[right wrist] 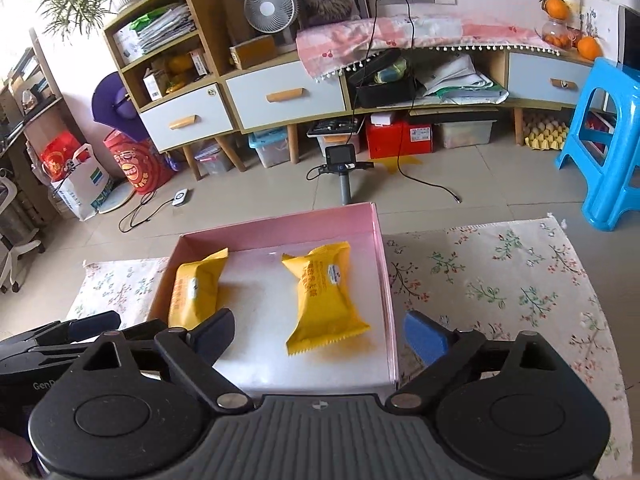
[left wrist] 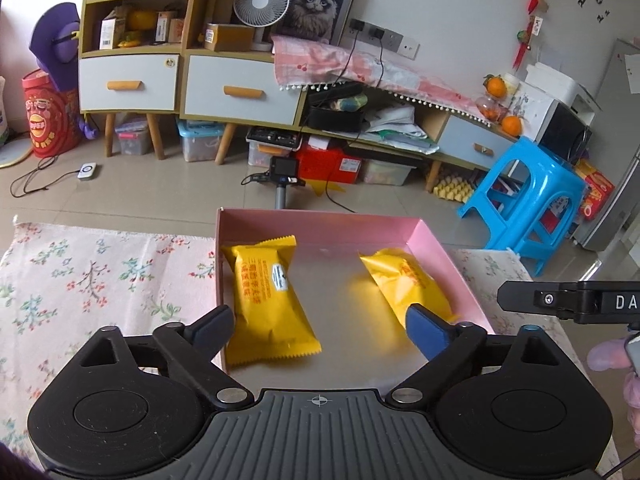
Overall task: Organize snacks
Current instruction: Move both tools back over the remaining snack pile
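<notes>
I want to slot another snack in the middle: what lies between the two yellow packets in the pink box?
Nothing: only bare box floor separates the left packet from the right packet in the pink box, clearest in the right wrist view.

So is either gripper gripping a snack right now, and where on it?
Nothing held. Left gripper and right gripper are open; both yellow snack packs lie in the pink box.

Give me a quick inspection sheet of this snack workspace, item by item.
Surface: floral cloth under the pink box.
Job's things: left snack pack and right snack pack lie apart inside the box.
Clutter: nothing seen on the cloth.
Grippers: left gripper and right gripper open, holding nothing.
Cables: black cable on the floor.
Surroundings: cabinet, blue stool, fan.
</notes>
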### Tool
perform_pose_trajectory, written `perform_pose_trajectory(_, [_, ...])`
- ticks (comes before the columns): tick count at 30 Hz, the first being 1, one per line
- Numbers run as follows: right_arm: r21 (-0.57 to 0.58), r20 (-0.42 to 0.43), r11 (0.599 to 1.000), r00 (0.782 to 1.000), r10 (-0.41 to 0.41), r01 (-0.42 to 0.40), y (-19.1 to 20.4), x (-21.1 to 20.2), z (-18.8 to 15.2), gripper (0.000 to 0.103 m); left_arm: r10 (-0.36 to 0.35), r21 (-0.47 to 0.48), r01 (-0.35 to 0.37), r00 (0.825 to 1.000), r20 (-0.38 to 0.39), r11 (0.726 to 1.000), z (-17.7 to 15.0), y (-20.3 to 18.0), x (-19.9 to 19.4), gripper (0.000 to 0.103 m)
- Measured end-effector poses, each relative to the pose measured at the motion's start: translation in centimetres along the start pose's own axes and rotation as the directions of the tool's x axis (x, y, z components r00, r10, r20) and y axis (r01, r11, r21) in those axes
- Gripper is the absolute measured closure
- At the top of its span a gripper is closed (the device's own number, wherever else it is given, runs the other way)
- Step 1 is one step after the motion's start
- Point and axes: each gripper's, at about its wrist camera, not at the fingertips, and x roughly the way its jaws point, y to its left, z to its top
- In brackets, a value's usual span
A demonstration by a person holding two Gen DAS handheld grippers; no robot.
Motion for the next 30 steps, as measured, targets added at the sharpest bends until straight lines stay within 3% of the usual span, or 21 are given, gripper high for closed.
perform_pose_trajectory(10, [0.009,-0.013,1.000,1.000,0.013,-0.013,1.0,-3.0,-3.7,0.013,0.000,0.014,0.000,0.999,-0.032,1.000,-2.8,-0.3,-4.0,0.004])
perform_pose_trajectory(20, [-0.098,-0.033,0.994,0.999,-0.043,0.040,3.0,-4.1,-7.6,0.012,0.025,0.045,-0.020,0.995,-0.096,0.999,-6.2,-0.5,-6.4,0.004])
perform_pose_trajectory(27, [-0.082,0.017,0.997,1.000,-0.011,0.012,3.5,-4.6,-10.1,0.012,0.054,0.072,-0.048,0.994,-0.092,0.996,-8.9,0.4,-7.6,0.004])
perform_pose_trajectory(30, [-0.062,0.057,0.997,0.998,-0.036,0.040,3.3,-4.8,-11.0,0.012,0.063,0.062,-0.058,0.995,-0.079,0.996,-9.7,1.0,-8.1,0.004])
